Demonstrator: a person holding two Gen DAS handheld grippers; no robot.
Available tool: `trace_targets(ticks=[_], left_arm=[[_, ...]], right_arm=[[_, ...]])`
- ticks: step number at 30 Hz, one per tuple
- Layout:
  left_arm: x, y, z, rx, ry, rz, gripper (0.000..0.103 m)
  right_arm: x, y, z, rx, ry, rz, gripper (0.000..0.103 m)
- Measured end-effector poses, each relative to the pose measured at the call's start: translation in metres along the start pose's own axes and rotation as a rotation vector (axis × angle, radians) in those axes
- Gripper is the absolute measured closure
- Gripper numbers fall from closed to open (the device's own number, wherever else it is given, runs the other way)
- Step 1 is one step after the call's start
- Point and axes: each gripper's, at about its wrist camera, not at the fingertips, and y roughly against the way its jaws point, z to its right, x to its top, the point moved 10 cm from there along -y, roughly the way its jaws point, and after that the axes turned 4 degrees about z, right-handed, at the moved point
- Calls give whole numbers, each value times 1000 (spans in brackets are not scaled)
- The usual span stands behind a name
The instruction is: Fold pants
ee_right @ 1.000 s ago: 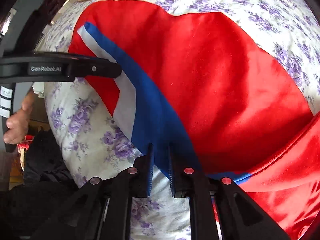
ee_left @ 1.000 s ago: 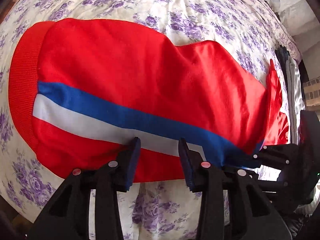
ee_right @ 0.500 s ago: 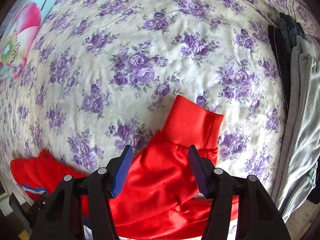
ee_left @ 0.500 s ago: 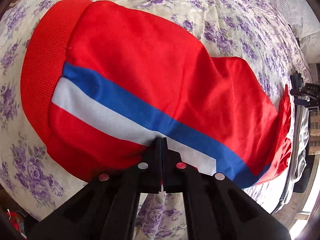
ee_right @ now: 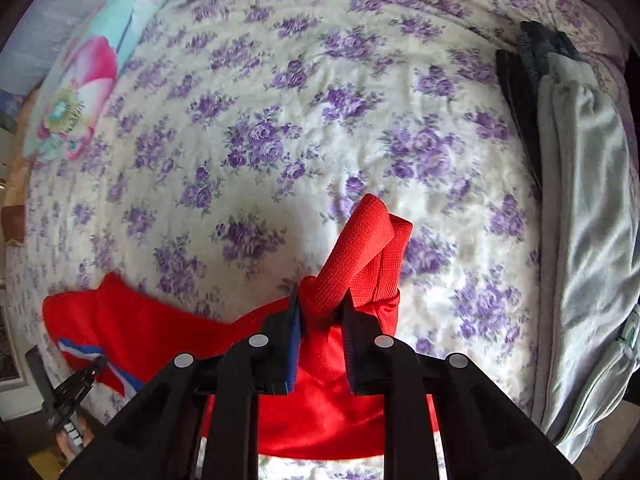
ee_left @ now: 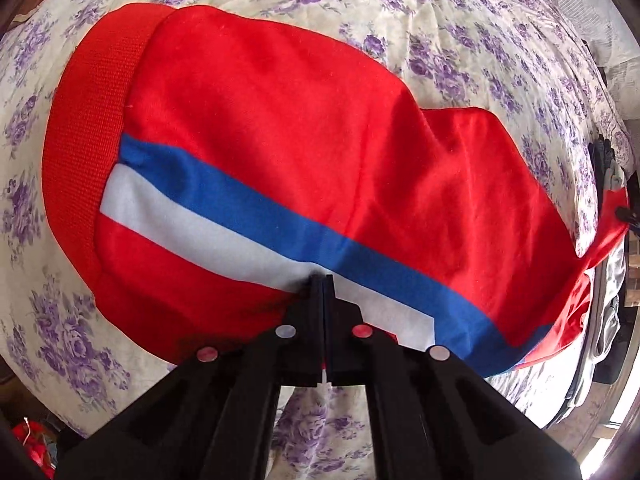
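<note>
1. Nearest us, the left gripper (ee_left: 322,280) is clamped tight on the near edge of the red pants (ee_left: 280,128), at the white stripe (ee_left: 192,224) beside the blue stripe (ee_left: 248,204); a second ago its fingers stood apart just short of that edge; half a second ago they had already closed.
2. The right gripper (ee_right: 322,308) has narrowed onto the ribbed red cuff (ee_right: 360,244), which now bunches and stands up between its pads; half a second ago the jaws were wide and the cuff lay flat.
3. The pants lie spread on the bed (ee_left: 460,40), waistband (ee_left: 88,128) to the left, leg trailing right.
4. Farther off, the floral purple bedspread (ee_right: 280,120) carries a grey garment (ee_right: 592,220) and a dark garment (ee_right: 520,80) at its right edge; a flowered pillow (ee_right: 88,80) sits far left.
</note>
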Motion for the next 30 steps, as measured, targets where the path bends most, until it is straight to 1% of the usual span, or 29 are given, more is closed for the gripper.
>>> trace_targets(ticks=[2, 3, 4, 5, 6, 7, 8, 9, 10, 11, 12, 13, 14, 15, 16, 18, 19, 20, 21, 22, 23, 25, 26, 27, 29, 30], left_arm=[[0, 0, 1, 11, -16, -1, 102], [0, 0, 2, 16, -24, -2, 102], [0, 0, 2, 20, -31, -3, 102], [-1, 0, 2, 25, -41, -5, 102], [-1, 0, 2, 33, -54, -8, 102], [1, -2, 8, 45, -68, -13, 102], [1, -3, 11, 60, -87, -20, 102], [1, -3, 13, 77, -107, -29, 102], [2, -4, 17, 96, -127, -39, 102], [1, -3, 18, 114, -147, -50, 102], [1, -2, 20, 128, -160, -58, 102], [1, -1, 23, 140, -168, -65, 102], [2, 1, 28, 152, -174, -71, 102], [1, 5, 33, 154, -182, -71, 102], [0, 10, 41, 142, -195, -64, 102], [-3, 24, 62, 96, -236, -36, 102], [-5, 30, 73, 76, -261, -16, 102], [-7, 34, 85, 54, -285, 4, 102], [-11, 35, 96, 25, -303, 11, 102], [-16, 31, 107, -2, -321, 6, 102], [-20, 23, 116, -12, -336, 0, 102], [-29, -1, 126, 6, -350, -25, 101], [-38, -14, 123, 4, -336, -53, 101], [-46, -25, 117, -1, -310, -80, 101], [-47, -28, 115, -33, -286, -41, 102], [-48, -27, 115, -41, -288, -41, 102]], right_arm=[[-26, 26, 30, 56, -46, 55, 85], [-40, 30, 41, 72, -68, 77, 85], [-51, 18, 45, 83, -89, 90, 86], [-72, 12, 60, 95, -108, 97, 86], [-87, -13, 62, 103, -125, 96, 86], [-107, -39, 62, 104, -146, 80, 86], [-129, -62, 73, 99, -183, 39, 86], [-146, -86, 80, 117, -239, 2, 85], [-152, -97, 81, 174, -300, 26, 84], [-152, -94, 83, 207, -330, 79, 85], [-153, -91, 84, 218, -337, 91, 84], [-153, -87, 85, 224, -347, 94, 79], [-155, -83, 88, 201, -352, 88, 64], [-158, -77, 92, 149, -339, 87, 58], [-160, -68, 93, 98, -308, 93, 56], [-162, -44, 92, -11, -231, 120, 56], [-160, -30, 90, -82, -184, 147, 56], [-157, -17, 84, -125, -131, 177, 56], [-150, -6, 68, -126, -75, 205, 56], [-140, 2, 49, -89, -23, 225, 56], [-129, 8, 25, -35, 30, 236, 55], [-106, 9, -39, 99, 171, 239, 52], [-94, 5, -74, 146, 248, 234, 49], [-82, -2, -108, 176, 321, 230, 48], [-64, -19, -173, 244, 454, 201, 47], [-57, -28, -204, 284, 503, 182, 47]])
